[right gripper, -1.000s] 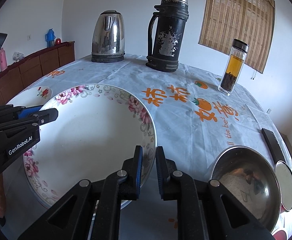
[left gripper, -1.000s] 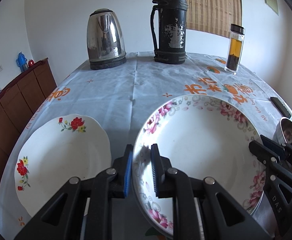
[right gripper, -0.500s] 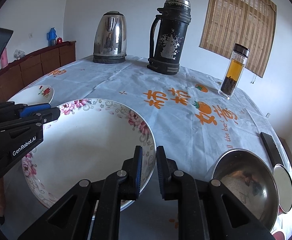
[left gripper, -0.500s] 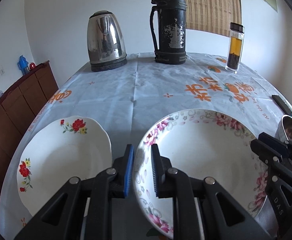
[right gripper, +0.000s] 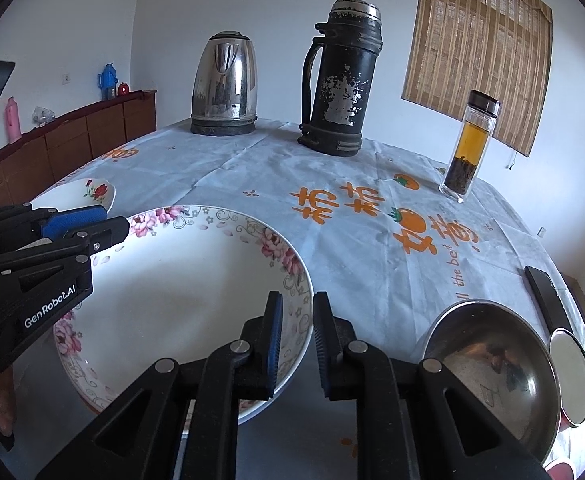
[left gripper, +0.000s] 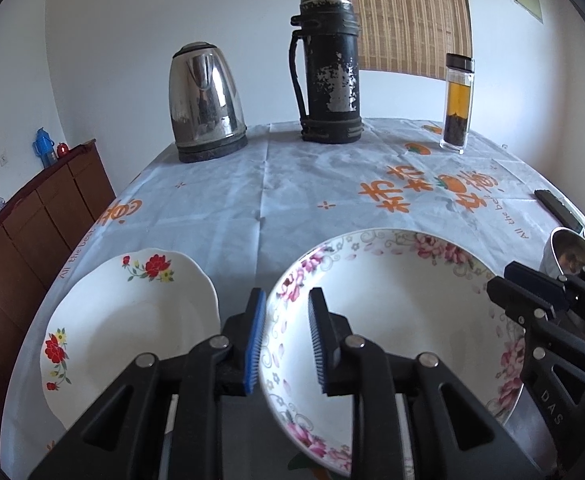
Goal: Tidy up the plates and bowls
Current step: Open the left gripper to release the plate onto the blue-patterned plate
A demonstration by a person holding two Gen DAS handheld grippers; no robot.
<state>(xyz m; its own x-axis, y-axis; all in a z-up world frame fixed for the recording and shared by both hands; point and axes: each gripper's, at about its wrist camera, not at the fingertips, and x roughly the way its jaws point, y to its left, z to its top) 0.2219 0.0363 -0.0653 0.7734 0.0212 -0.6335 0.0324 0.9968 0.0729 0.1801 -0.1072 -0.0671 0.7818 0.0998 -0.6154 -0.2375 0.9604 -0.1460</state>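
Observation:
A large bowl with pink flowers on its rim point(left gripper: 396, 304) point(right gripper: 180, 280) is near the table's front. My left gripper point(left gripper: 285, 342) straddles its left rim with the jaws slightly apart. My right gripper point(right gripper: 297, 346) straddles its right rim, jaws also slightly apart. A white plate with red flowers point(left gripper: 124, 324) point(right gripper: 88, 194) lies just left of the bowl. A steel bowl point(right gripper: 488, 372) point(left gripper: 572, 252) sits to the right.
A steel kettle point(left gripper: 204, 104), a black thermos point(left gripper: 328, 68) and a glass tea bottle point(left gripper: 457, 100) stand at the table's far side. A black flat object point(right gripper: 544, 296) and a round lid point(right gripper: 572, 376) lie at the right edge. A wooden cabinet point(left gripper: 32, 232) stands to the left.
The pink-flowered bowl has come down and toward the table's front with both grippers at its rim. Both grippers' jaws have widened a little around the rim.

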